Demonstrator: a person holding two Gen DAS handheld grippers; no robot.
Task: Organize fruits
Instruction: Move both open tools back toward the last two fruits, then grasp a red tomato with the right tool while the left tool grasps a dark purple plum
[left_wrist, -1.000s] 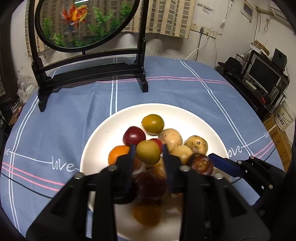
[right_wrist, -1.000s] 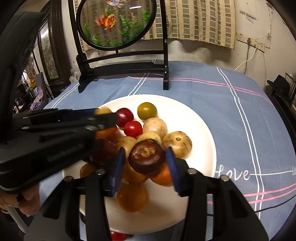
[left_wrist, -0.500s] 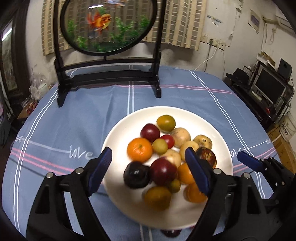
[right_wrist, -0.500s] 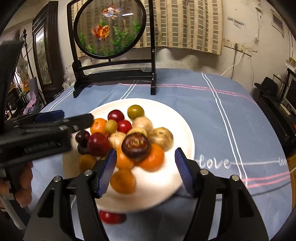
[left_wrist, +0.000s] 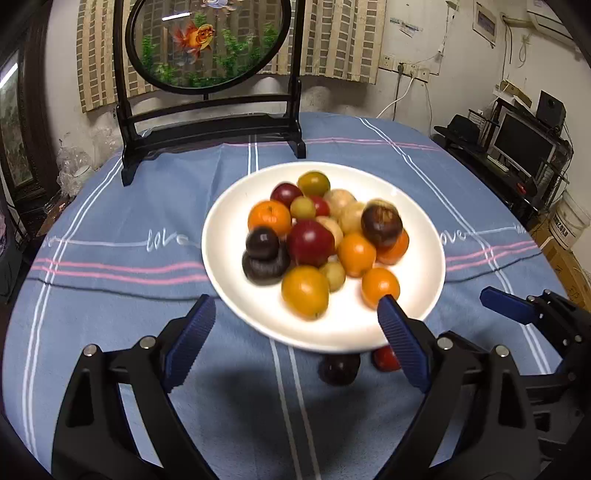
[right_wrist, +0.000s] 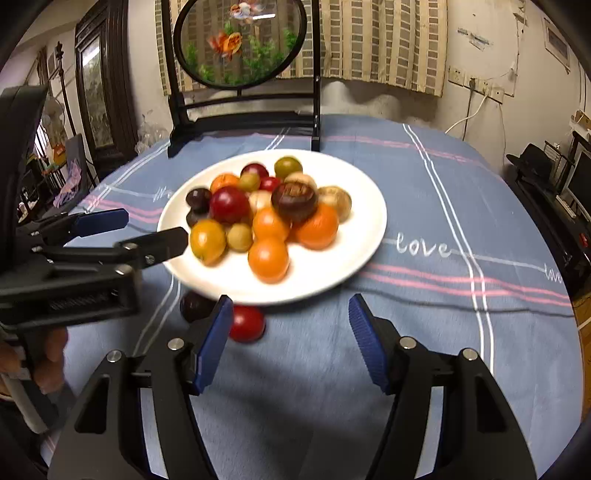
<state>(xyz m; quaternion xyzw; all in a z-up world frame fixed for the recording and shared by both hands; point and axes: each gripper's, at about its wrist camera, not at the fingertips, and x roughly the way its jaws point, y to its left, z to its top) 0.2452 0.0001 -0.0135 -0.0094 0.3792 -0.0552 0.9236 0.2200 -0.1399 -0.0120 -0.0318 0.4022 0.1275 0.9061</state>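
In the left wrist view, the left gripper (left_wrist: 295, 332) is at the bottom of the frame. Its two blue fingers are spread wide and hold nothing. A white plate (left_wrist: 229, 291) sits in the middle of the frame on a blue tablecloth (left_wrist: 110, 206). The plate is full of piled fruits (left_wrist: 321, 236): orange ones, red ones, dark purple ones and yellow-green ones. A brown-purple fruit (left_wrist: 381, 223) sits on top at the right of the pile. Two fruits lie off the plate on the cloth, just below its near rim: a dark fruit (left_wrist: 339, 368) and a small red fruit (left_wrist: 384, 359). The right gripper (left_wrist: 506, 304) peeks in at the lower right. A round goldfish picture (left_wrist: 207, 40) in a black stand is at the top.

In the right wrist view, the right gripper (right_wrist: 290, 338) is at the bottom. Its blue fingers are wide apart and empty too. The plate (right_wrist: 347, 254) is in the middle, with the fruit pile (right_wrist: 266, 218) on it. The red fruit (right_wrist: 246, 323) and the dark fruit (right_wrist: 195, 306) lie on the cloth (right_wrist: 443, 325) below the plate, near the gripper's left finger. The left gripper (right_wrist: 140, 232) comes in from the left side, open, with one finger tip at the plate's edge.
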